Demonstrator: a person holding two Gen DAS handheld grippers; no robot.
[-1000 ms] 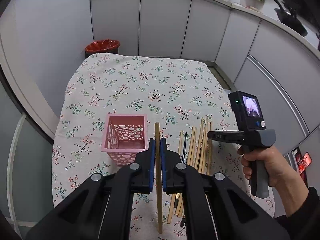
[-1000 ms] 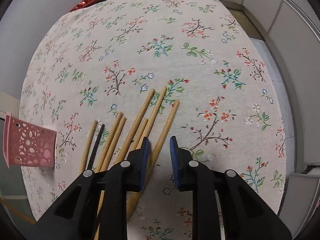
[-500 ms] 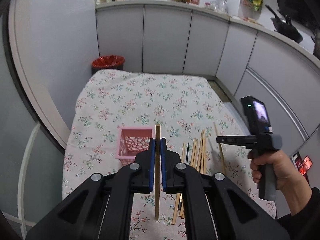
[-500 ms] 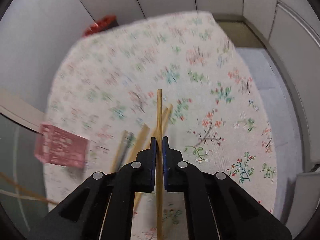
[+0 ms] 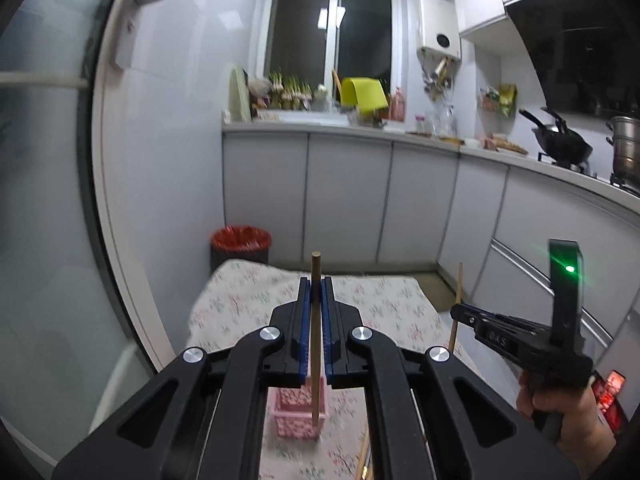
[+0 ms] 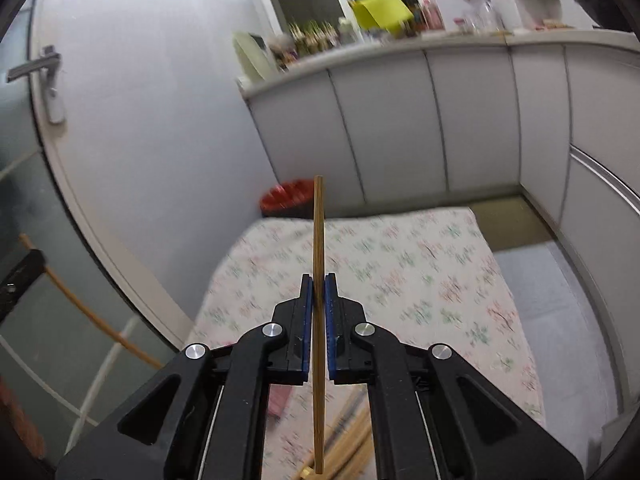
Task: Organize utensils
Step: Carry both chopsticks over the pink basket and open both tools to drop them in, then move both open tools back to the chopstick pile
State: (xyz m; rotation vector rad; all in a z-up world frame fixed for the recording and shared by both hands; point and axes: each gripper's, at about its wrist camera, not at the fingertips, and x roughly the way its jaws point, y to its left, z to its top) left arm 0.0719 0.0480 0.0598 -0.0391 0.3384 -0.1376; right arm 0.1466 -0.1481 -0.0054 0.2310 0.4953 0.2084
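Observation:
My left gripper (image 5: 316, 282) is shut on a wooden chopstick (image 5: 316, 268) held upright, its lower tip hanging over the pink perforated basket (image 5: 298, 420) on the floral tablecloth. My right gripper (image 6: 318, 280) is shut on another wooden chopstick (image 6: 319, 220), also upright. In the left wrist view the right gripper (image 5: 460, 312), held by a hand (image 5: 560, 412), sits to the right with its chopstick (image 5: 458, 292) standing up. Several chopsticks (image 6: 352, 440) lie on the cloth below the right gripper. A corner of the basket (image 6: 280, 400) shows behind the right gripper's left finger.
The table (image 6: 420, 272) with the floral cloth stands in a kitchen corner. A bin with a red liner (image 5: 240, 240) sits behind it by grey cabinets (image 5: 344, 200). A glass door (image 6: 48, 240) is on the left. The counter (image 5: 520, 152) holds a wok and pots.
The right gripper closed on a chopstick from the pile and lifted it. Both grippers rose and tilted upward, so the views now take in the cabinets and window. The left kept its chopstick.

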